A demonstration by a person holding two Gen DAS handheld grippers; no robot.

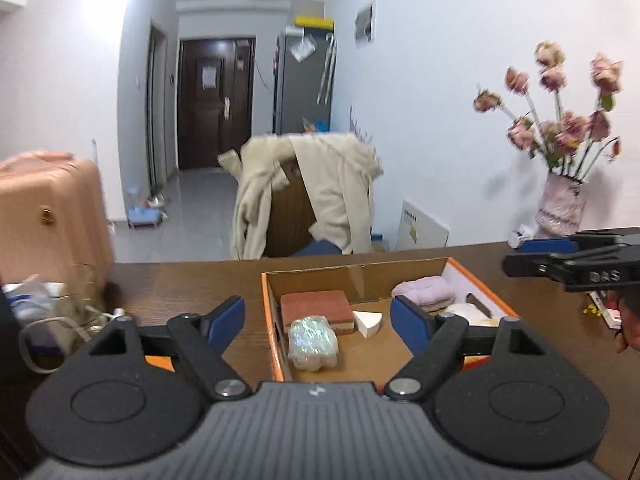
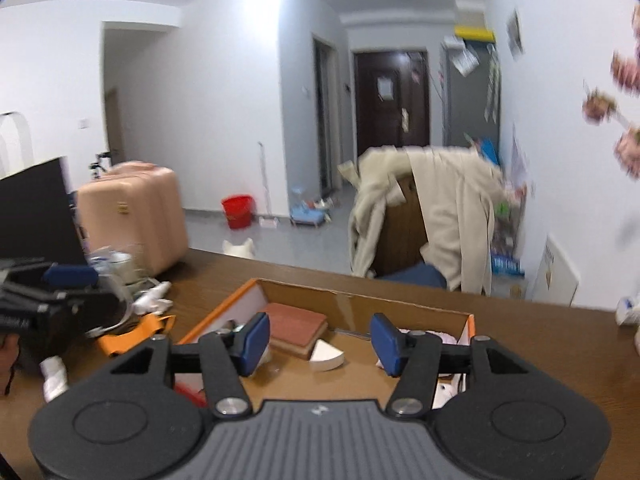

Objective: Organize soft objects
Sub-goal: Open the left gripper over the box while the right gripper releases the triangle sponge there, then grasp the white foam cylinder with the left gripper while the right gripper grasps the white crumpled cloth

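An open cardboard box [image 1: 360, 270] [image 2: 360, 294] with orange sides lies on the brown table. Inside it are a red-brown sponge block [image 1: 316, 310] [image 2: 296, 326], a white wedge [image 1: 368, 322] [image 2: 326, 356], a shiny wrapped lump [image 1: 312, 342] and a folded lilac cloth [image 1: 424, 290]. My left gripper [image 1: 318, 320] hangs above the box's near end, open, nothing between its blue pads. My right gripper [image 2: 320, 342] is also above the box, open and empty. In the left wrist view the right gripper [image 1: 576, 264] shows at the right edge; in the right wrist view the left gripper [image 2: 52, 292] shows at the left.
Cables and a plastic bag [image 1: 48, 308] clutter the table's left end, with an orange flap [image 2: 136, 332] beside them. A vase of pink flowers [image 1: 560, 204] stands at the back right. Behind the table are a chair draped with a beige coat [image 1: 320, 196] and a pink suitcase [image 2: 136, 216].
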